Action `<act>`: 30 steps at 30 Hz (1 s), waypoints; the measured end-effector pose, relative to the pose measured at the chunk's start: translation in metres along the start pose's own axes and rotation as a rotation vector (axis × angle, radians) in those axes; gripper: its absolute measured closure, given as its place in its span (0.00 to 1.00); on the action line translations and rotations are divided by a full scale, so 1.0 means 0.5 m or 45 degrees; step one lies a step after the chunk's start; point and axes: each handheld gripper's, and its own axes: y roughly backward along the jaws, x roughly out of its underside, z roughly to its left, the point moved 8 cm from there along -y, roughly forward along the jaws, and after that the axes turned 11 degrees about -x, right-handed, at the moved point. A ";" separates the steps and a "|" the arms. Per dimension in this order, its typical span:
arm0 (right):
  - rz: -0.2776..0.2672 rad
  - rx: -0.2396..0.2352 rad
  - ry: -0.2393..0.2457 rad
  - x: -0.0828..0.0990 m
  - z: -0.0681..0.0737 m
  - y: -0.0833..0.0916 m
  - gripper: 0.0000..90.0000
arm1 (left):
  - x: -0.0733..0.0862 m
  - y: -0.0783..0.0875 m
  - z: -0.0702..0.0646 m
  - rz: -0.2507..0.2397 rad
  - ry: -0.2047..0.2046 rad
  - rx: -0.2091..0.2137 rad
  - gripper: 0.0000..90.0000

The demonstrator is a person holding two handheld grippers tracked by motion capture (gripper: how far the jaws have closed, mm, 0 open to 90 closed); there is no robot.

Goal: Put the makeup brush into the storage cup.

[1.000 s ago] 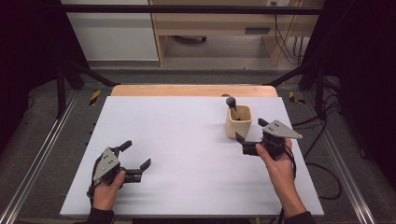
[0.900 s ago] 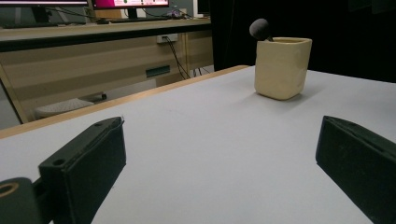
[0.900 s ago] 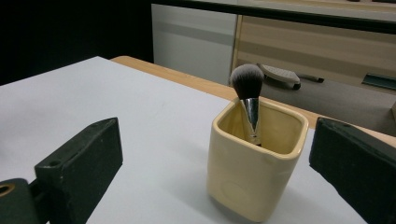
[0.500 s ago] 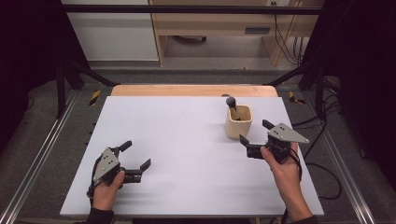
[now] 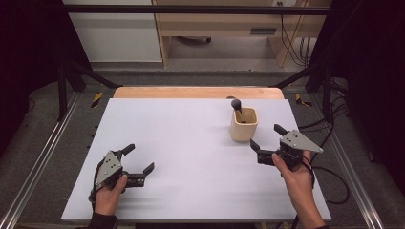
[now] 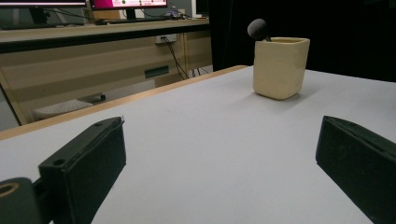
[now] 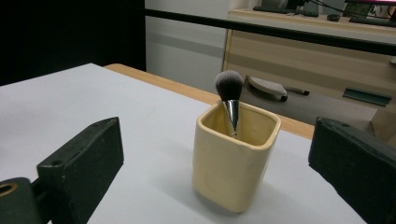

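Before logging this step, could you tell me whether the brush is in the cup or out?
In: the brush stands inside the cream cup, bristles up, handle hidden below the rim.

A lab: a metal-framed rig (image 5: 62,81) around a white table (image 5: 191,157), black curtains, cables (image 5: 286,38), monitors (image 6: 126,3) on a desk behind.

I log: cream-yellow cup (image 7: 236,161); brush (image 7: 229,100), grey bristles tipped white, silver ferrule; white worktop (image 5: 181,143) with pale wood edge; my grippers' black jaws.

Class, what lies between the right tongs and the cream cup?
Nothing: bare white table separates the right tongs from the cream cup, seen in the right gripper view.
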 end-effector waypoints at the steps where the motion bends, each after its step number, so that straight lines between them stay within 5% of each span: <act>1: 0.002 -0.001 0.000 0.002 0.000 0.002 0.04 | 0.000 0.000 0.000 0.000 -0.001 0.001 0.02; 30: -0.009 0.037 -0.047 0.073 -0.014 0.048 0.05 | 0.000 0.002 0.000 -0.003 -0.004 0.002 0.02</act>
